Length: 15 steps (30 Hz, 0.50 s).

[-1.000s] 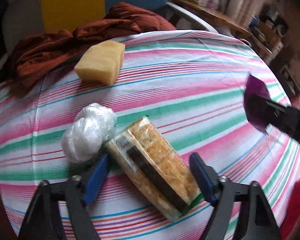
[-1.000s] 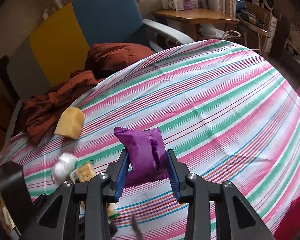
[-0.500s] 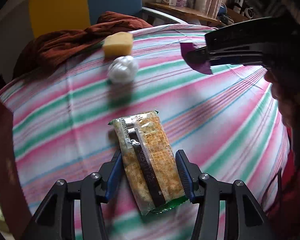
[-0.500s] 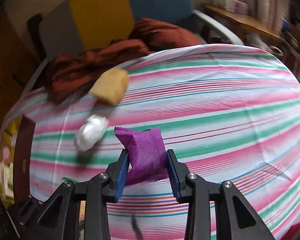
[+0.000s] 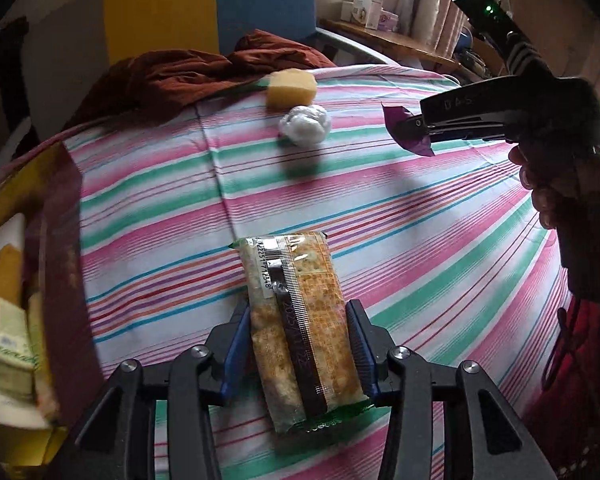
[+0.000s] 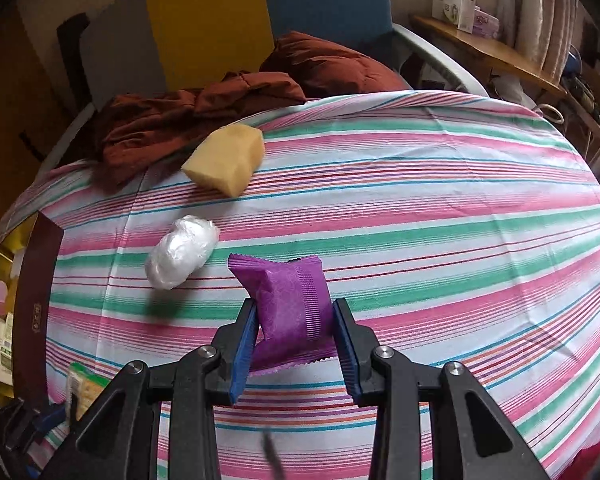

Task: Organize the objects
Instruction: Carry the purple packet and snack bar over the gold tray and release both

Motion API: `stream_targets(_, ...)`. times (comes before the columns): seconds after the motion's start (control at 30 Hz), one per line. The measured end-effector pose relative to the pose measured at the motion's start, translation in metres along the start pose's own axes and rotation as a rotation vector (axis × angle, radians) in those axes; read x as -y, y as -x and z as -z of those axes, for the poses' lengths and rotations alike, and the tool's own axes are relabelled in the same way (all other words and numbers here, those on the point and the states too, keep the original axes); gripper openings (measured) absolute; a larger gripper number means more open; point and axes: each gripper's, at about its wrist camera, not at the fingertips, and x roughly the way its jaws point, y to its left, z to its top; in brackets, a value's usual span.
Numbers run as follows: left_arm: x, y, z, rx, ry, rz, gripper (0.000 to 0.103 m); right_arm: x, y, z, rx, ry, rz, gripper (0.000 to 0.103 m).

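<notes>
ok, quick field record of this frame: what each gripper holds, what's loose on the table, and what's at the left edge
left gripper: shut on cracker pack, raised over the cloth
right gripper: shut on purple sachet, raised over the cloth
loose on table: yellow sponge; white plastic bundle, nearer than the sponge
surface: striped tablecloth
left edge: open box, packets inside
far edge: brown cloth heap
</notes>
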Motion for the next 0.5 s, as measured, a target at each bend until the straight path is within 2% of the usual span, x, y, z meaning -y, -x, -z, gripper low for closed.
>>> stream_targets(0.27,-0.017,0.028,0.005,0.053,0.028,-0.020,0.046,-0.017,0.006,0.004,0.018,0.041,0.006,0.037)
stream_targets(0.5,-0.030,0.065,0.005,0.136,0.033,-0.053,0.047,-0.028,0.017,0.009,0.030,0.041,0.008,0.037)
